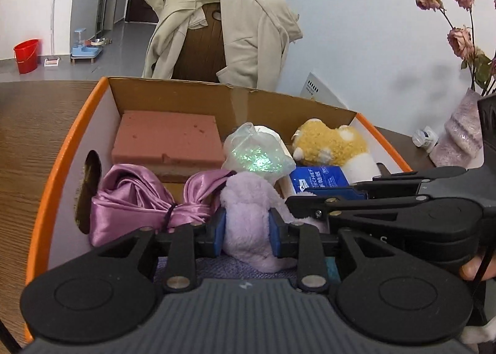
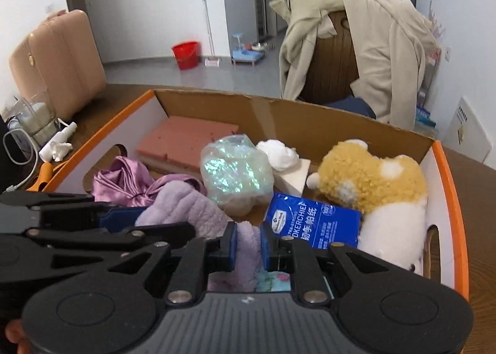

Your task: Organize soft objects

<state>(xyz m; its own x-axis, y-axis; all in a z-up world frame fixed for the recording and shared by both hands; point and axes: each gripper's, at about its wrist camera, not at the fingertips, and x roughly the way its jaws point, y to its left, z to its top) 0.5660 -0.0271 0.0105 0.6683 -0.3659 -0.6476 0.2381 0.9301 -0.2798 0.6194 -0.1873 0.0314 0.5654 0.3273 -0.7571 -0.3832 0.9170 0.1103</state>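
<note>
Over the box (image 1: 62, 149), lilac fleece cloth (image 1: 248, 214) bunched, no discernible long axis.

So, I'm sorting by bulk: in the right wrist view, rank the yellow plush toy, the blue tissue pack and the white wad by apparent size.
1. yellow plush toy
2. blue tissue pack
3. white wad, though it lies farther back, so its real size is unsure.
</note>
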